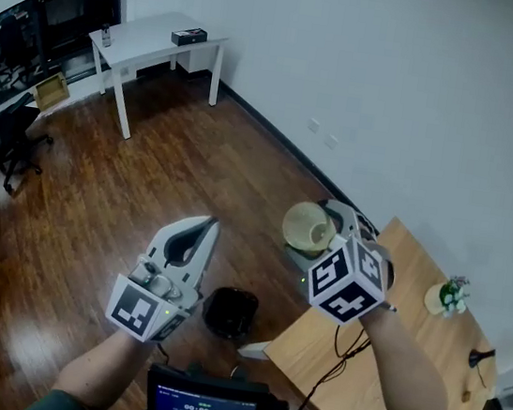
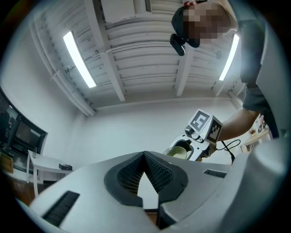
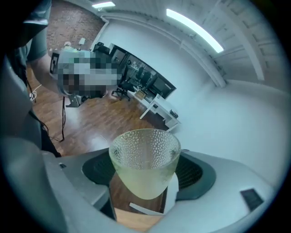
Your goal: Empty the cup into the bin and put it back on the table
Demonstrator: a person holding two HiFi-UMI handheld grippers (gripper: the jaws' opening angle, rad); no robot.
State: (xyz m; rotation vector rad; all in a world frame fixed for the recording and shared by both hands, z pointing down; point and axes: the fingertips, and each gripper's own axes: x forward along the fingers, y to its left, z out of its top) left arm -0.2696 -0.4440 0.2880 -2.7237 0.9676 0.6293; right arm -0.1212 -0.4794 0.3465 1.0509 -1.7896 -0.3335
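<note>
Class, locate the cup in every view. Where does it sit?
Head view: cup, right of centre.
Left gripper view: cup, small, lower right of centre.
Right gripper view: cup, centre foreground, large.
Shared landmark: white desk, far across the floor.

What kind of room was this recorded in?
Probably an office or lab workroom: a white desk, a black office chair beside dark screens, and ceiling strip lights.

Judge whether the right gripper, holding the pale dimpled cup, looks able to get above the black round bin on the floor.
Probably yes. The right gripper holds the pale dimpled cup in open air near the wooden table; the black round bin stands on the floor below, with nothing seen between.
</note>
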